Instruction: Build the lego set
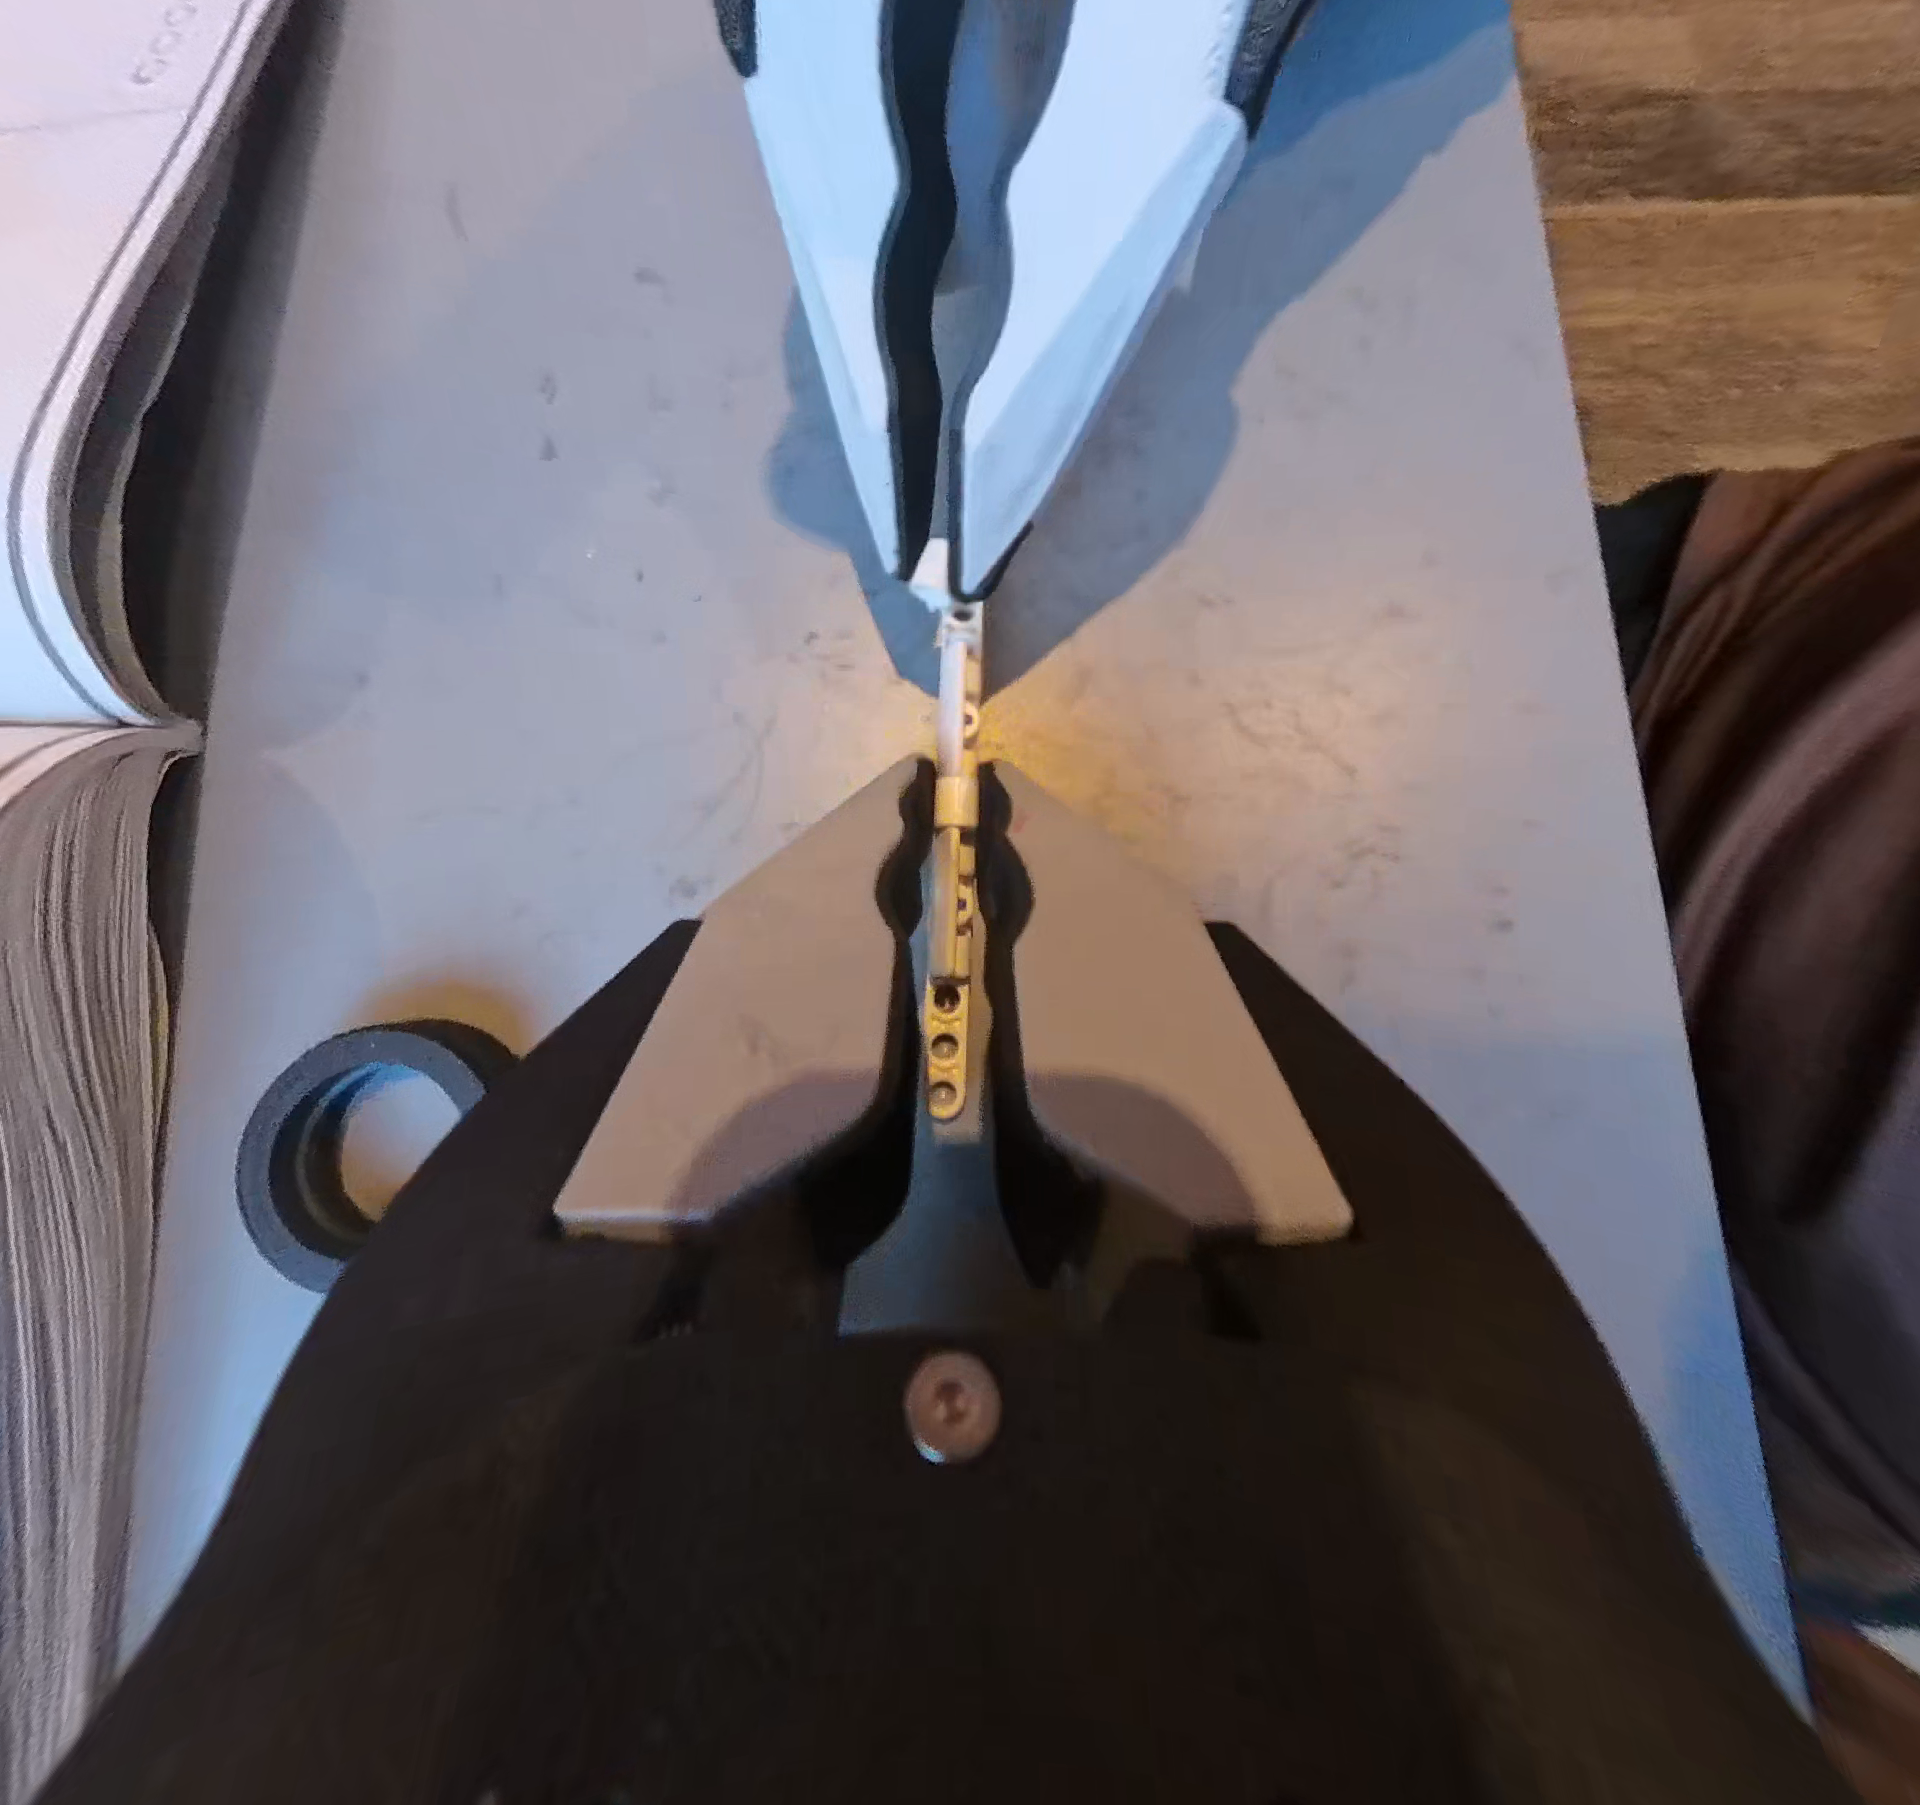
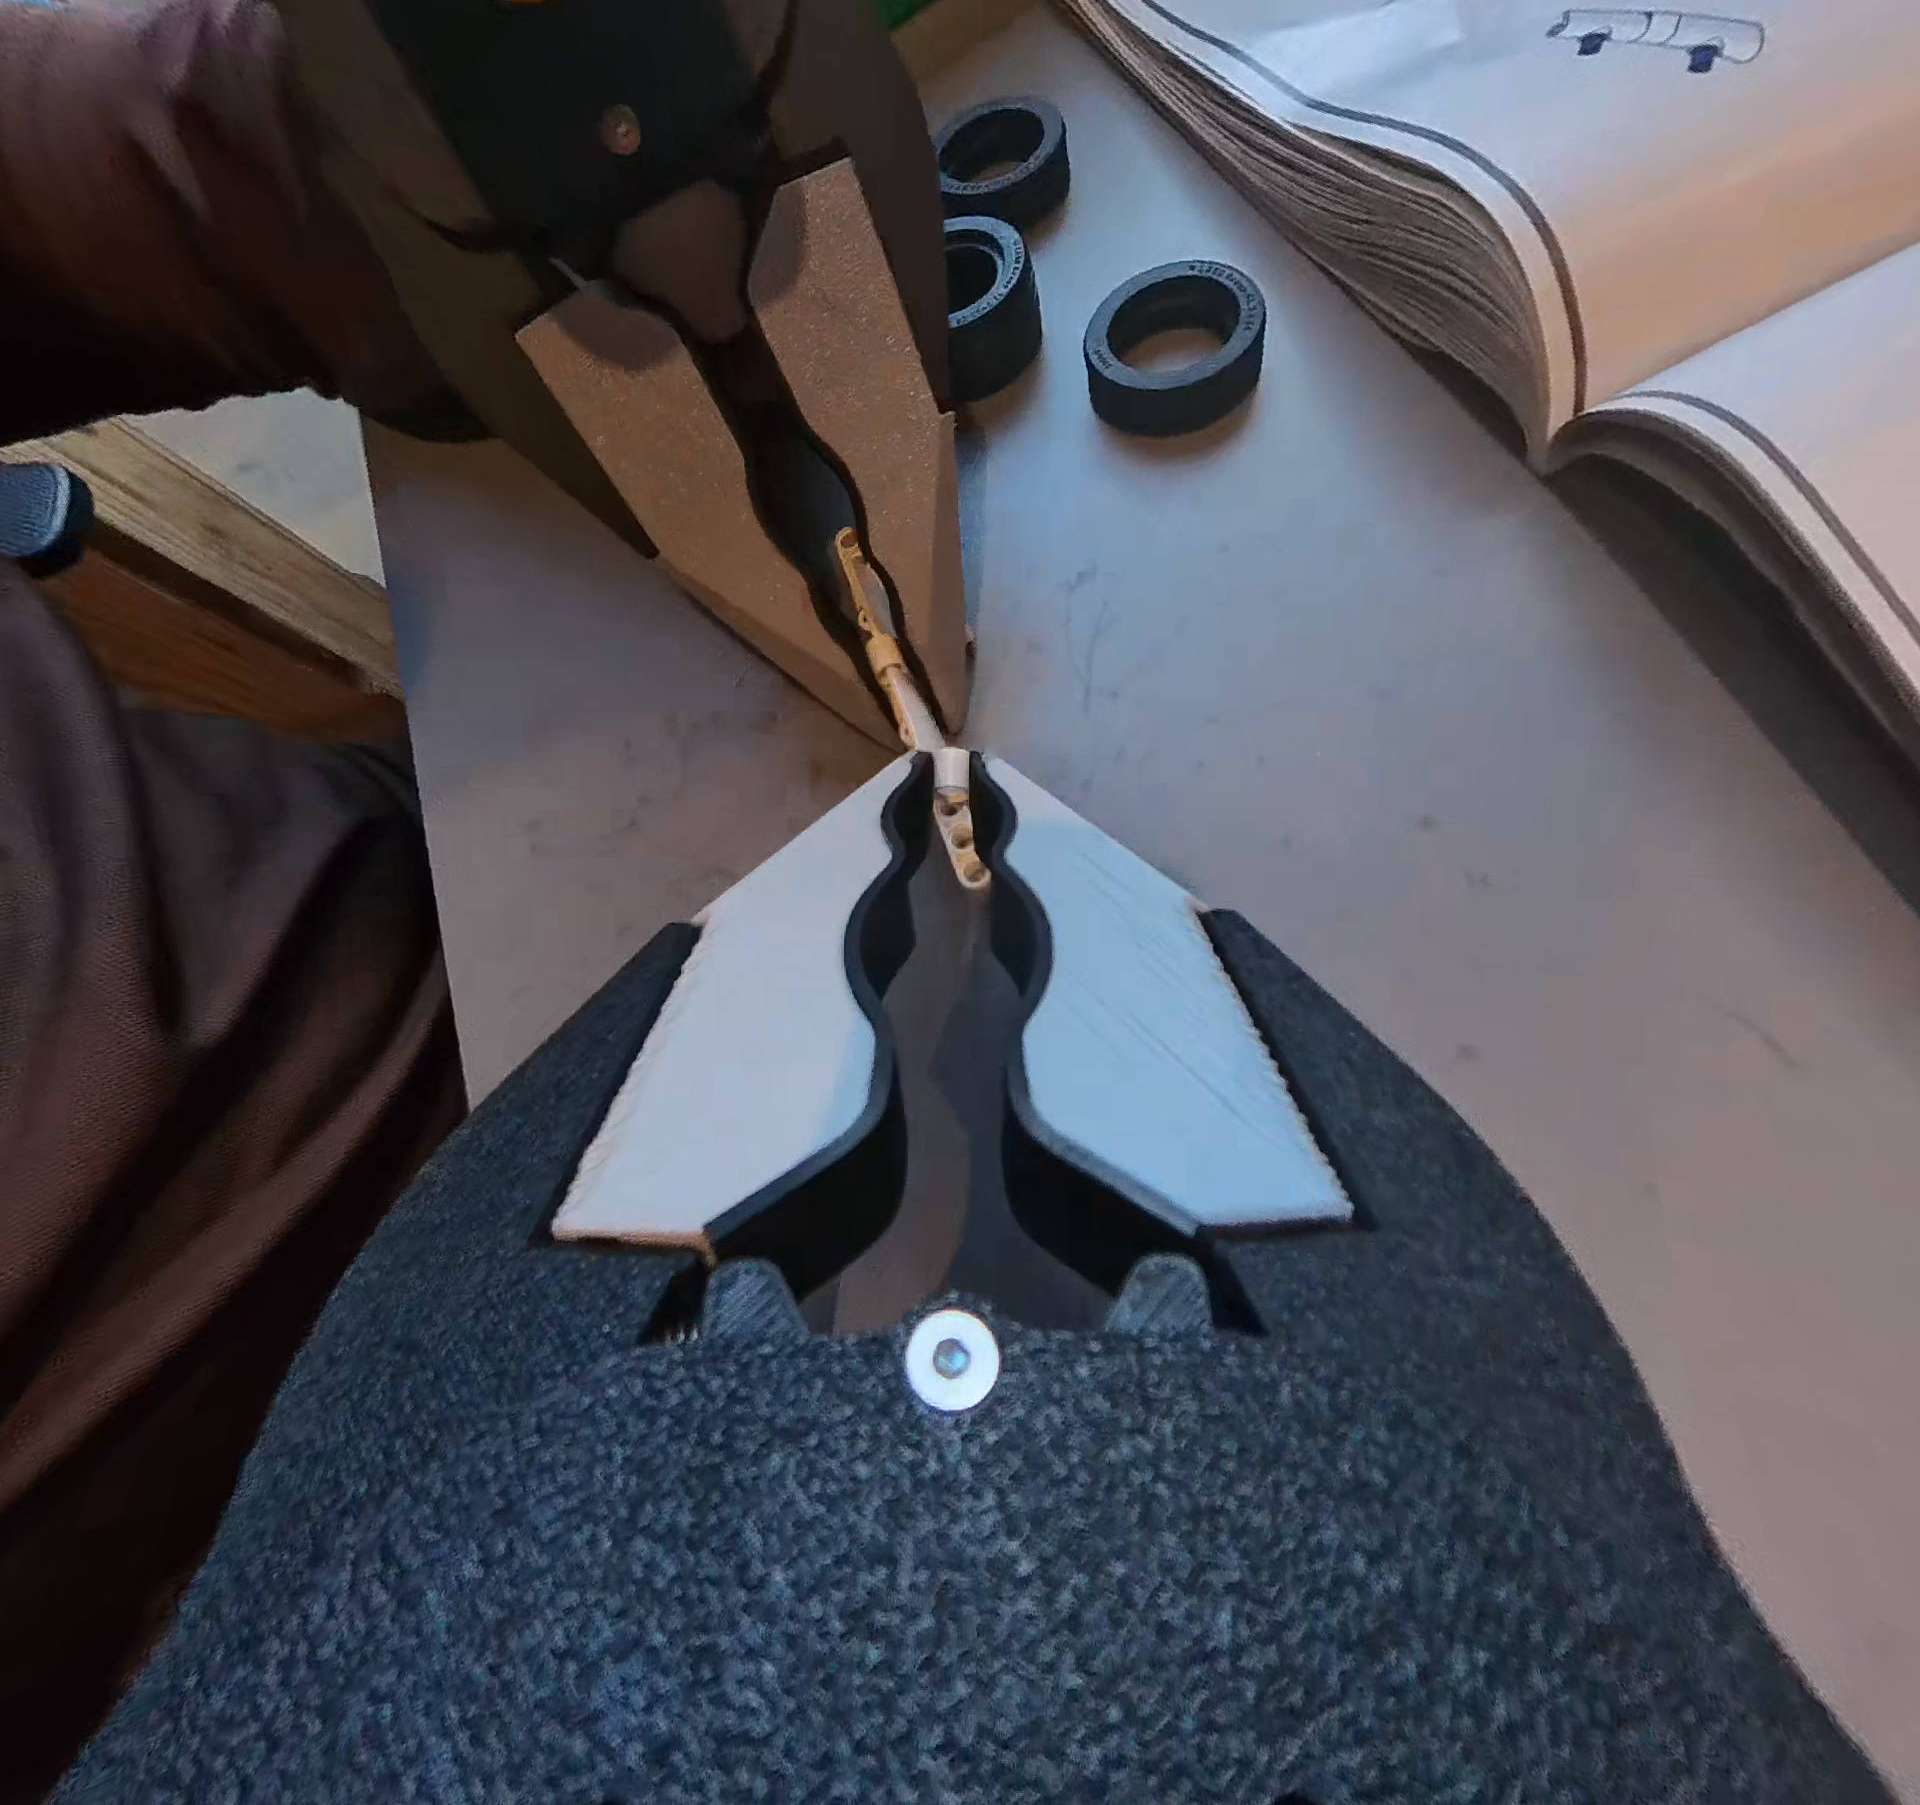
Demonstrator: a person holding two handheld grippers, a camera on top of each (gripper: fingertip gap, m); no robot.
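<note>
I held both claws nose to nose above the pale grey tabletop [image 2: 1299, 820], a thin run of lego pieces bridging them. My left gripper [image 1: 951, 789], the one with the tan fingers on a black body, was pinched nearly shut on a slim tan plastic beam pierced with round holes [image 1: 948, 1038], which lay along the slot between its fingers. My right gripper [image 2: 951, 779], white-fingered on a speckled grey body, was likewise almost closed, nipping a small white holed connector piece [image 2: 961, 825] at its very tips. The two pieces met in the short gap between the claws; whether they were fully seated I could not tell. I judged them light, stiff and rather slick, apt to twist out of a tip-hold, so a grip on the flat sides close to the joint seemed wisest. Three black rubber tyres [image 2: 1174, 347] and an open instruction booklet [image 2: 1507, 145] lay well aside.
</note>
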